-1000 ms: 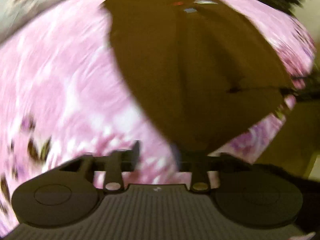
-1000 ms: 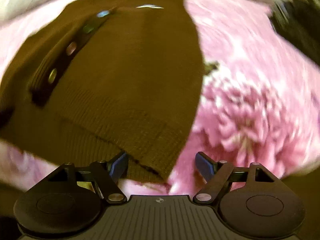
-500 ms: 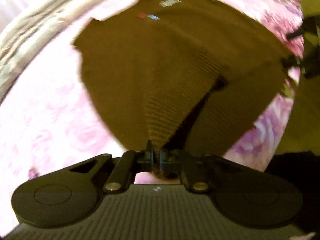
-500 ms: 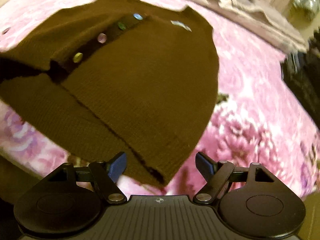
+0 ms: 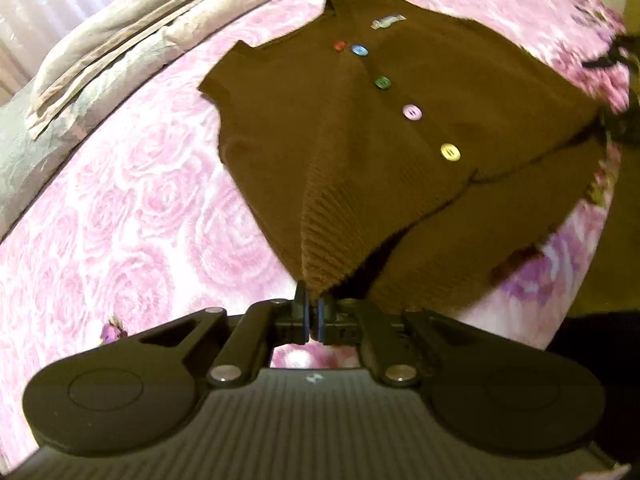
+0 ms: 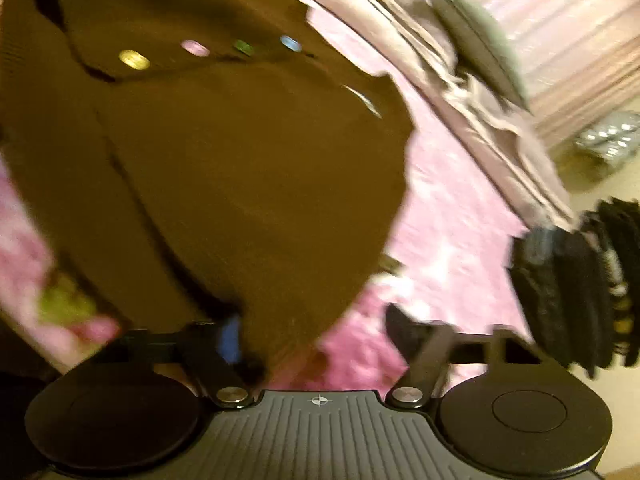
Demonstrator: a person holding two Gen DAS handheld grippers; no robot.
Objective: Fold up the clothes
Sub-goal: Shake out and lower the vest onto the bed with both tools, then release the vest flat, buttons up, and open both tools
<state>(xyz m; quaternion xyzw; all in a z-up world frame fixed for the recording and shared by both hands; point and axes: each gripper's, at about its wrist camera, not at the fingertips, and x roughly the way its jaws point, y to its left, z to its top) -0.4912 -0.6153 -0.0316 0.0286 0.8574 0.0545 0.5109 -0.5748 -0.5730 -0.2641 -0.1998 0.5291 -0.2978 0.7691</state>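
**Cardigan hem pinched, lifted for fold**

Pink rose bedspread [image 5: 132, 208] carries my brown cardigan [image 5: 360, 128], buttons up, toward 12 o'clock. Left gripper [image 5: 311, 316] pinches the ribbed hem, apparently for folding. Right gripper [image 6: 316, 332] gapes wide, holding nothing.

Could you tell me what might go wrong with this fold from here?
1. The left gripper pinches only the very corner of the brown cardigan's hem, so the knit could slip free.
2. The right gripper is open over the other hem corner; lifting one side alone could skew the fold.
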